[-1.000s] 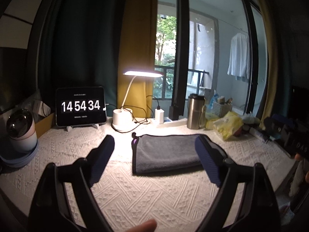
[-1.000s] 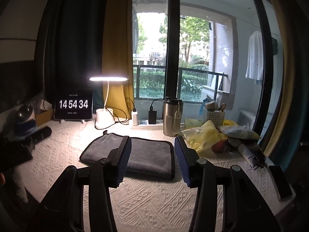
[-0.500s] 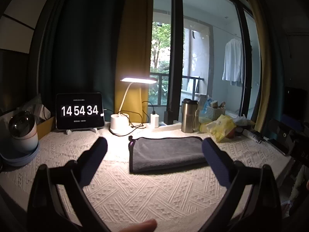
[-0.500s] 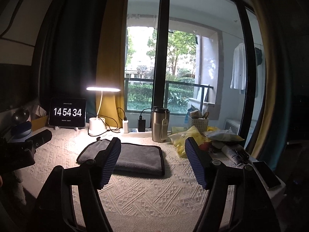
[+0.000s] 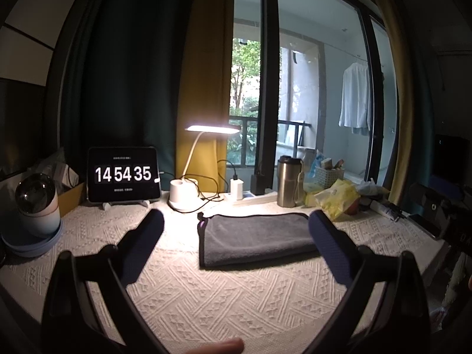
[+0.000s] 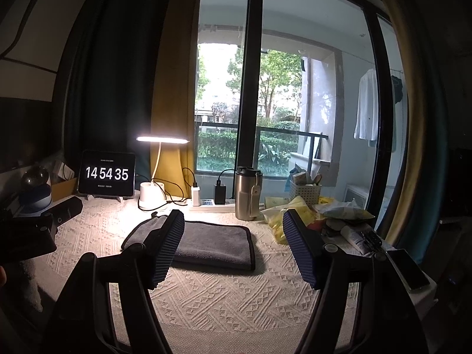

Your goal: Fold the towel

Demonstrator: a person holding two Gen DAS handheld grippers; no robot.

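A dark grey towel (image 5: 253,237) lies folded into a flat rectangle on the cream textured tablecloth (image 5: 206,295), in the middle of the table. It also shows in the right wrist view (image 6: 212,243). My left gripper (image 5: 236,236) is open and empty, held above the table's near side, short of the towel. My right gripper (image 6: 233,236) is open and empty too, held back from the towel near the front edge. The left gripper's body (image 6: 35,230) shows at the left edge of the right wrist view.
At the back stand a tablet clock (image 5: 123,174), a lit desk lamp (image 5: 188,188), chargers on a power strip (image 5: 244,194) and a steel tumbler (image 5: 287,181). A round white device (image 5: 35,206) sits far left. Yellow bags (image 6: 298,209), tubes and a phone (image 6: 410,271) crowd the right side.
Both grippers have drawn back and up from the towel, so more of the table shows. The right gripper's jaws have opened wider. The towel has not moved.
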